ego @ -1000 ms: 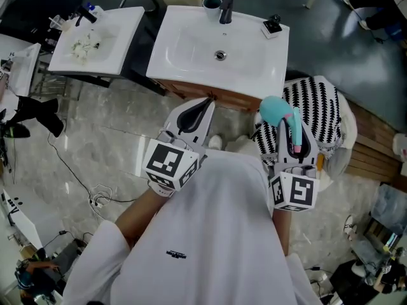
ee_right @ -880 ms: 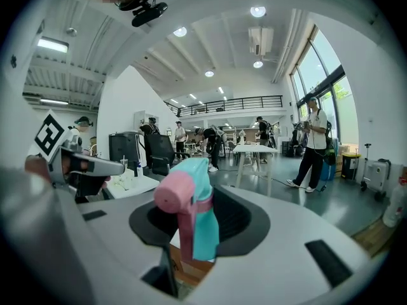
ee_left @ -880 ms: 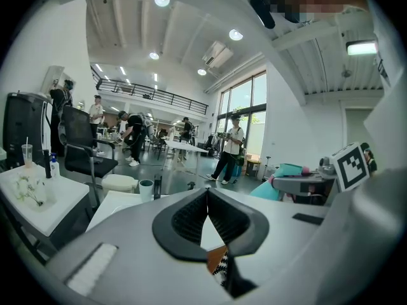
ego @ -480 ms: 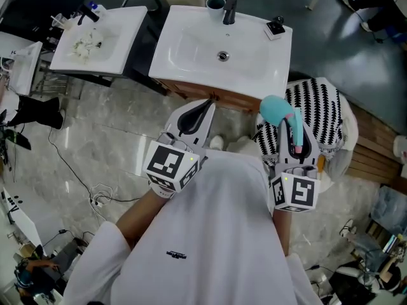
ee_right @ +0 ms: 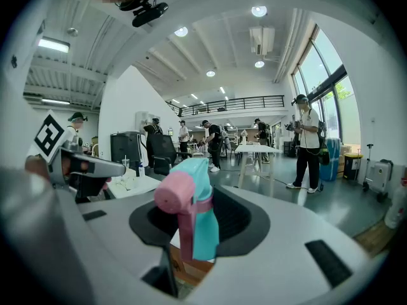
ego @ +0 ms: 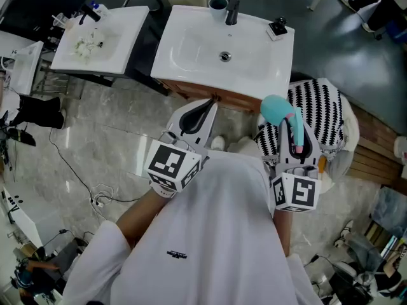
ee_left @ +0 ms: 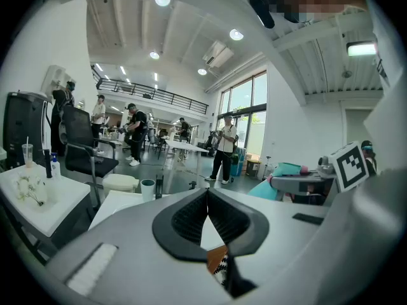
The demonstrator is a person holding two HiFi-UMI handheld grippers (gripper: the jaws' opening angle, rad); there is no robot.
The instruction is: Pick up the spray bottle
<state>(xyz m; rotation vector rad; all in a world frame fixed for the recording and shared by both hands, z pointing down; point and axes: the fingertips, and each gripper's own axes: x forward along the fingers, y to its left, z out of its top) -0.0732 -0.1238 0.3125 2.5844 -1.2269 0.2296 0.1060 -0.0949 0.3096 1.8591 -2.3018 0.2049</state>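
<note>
The spray bottle [ego: 277,110] has a teal head and a pink trigger, and its head sticks out past the jaws of my right gripper [ego: 291,124], which is shut on it. In the right gripper view the spray bottle [ee_right: 198,218] stands upright between the dark pads of the right gripper [ee_right: 202,199], nozzle toward the camera. My left gripper [ego: 210,101] hovers beside it to the left, near the sink's front edge. In its own view the left gripper [ee_left: 208,193] has its tips touching and holds nothing. The bottle's lower body is hidden.
A white sink [ego: 184,62] with a black faucet [ego: 231,13] and a teal cup [ego: 218,4] lies ahead. A second white basin [ego: 117,40] is at the left. A black-and-white striped bag [ego: 325,110] sits under the right gripper. Cables [ego: 95,199] trail on the marble floor.
Both grippers stay where they were and the bottle remains held; only the head view has drifted slightly.
</note>
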